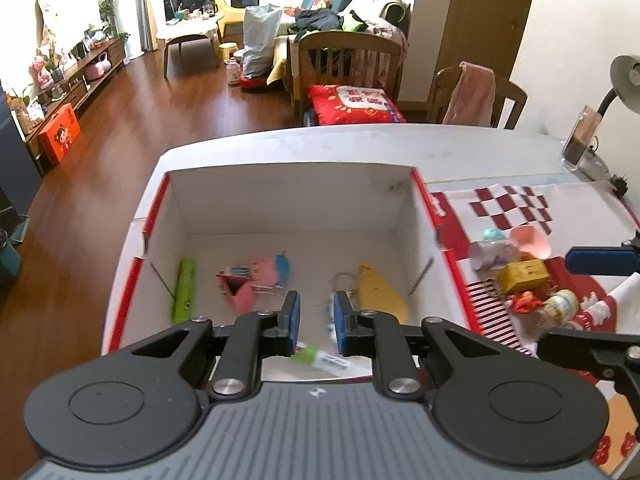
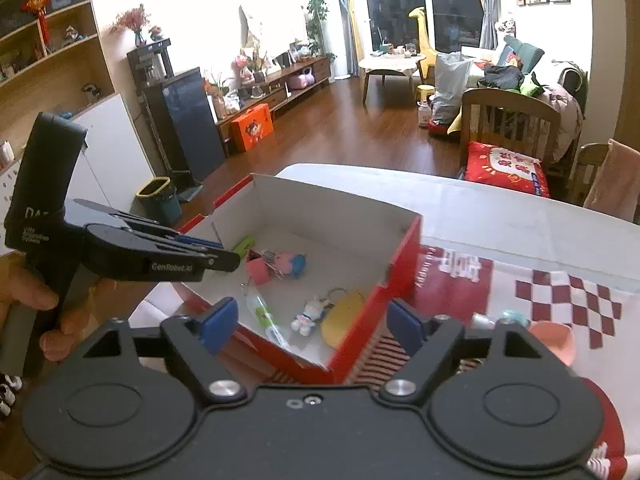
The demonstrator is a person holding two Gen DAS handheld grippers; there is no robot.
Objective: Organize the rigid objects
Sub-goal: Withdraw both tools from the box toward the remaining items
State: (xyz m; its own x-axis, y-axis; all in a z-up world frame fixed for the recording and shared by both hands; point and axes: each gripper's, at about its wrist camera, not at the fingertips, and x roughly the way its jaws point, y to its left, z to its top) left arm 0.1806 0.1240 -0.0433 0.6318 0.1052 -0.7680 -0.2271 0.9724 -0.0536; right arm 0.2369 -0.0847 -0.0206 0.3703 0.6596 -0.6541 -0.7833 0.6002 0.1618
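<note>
A cardboard box (image 1: 400, 168), red outside and white inside, stands on the table. In it lie a green tube (image 1: 184, 290), a pink pig toy (image 1: 268, 270), a pink block (image 1: 236, 292), a yellow piece (image 1: 380, 292), a keychain figure (image 2: 306, 316) and a white-green tube (image 2: 266, 316). My left gripper (image 1: 318, 320) hangs over the box's near side, shut, with nothing between its pads. My right gripper (image 2: 312, 324) stands open and empty above the box's red corner (image 2: 384, 292). Its fingers (image 1: 600, 261) show beside a pile of small items (image 1: 524, 276) on the mat.
A red-and-white checked mat (image 1: 512, 204) covers the table right of the box, holding a pink cup (image 1: 532, 240), a bottle and a jar. A desk lamp (image 1: 628, 80) and a clear container (image 1: 580, 140) stand at the far right. A hand (image 2: 36, 296) holds the left gripper.
</note>
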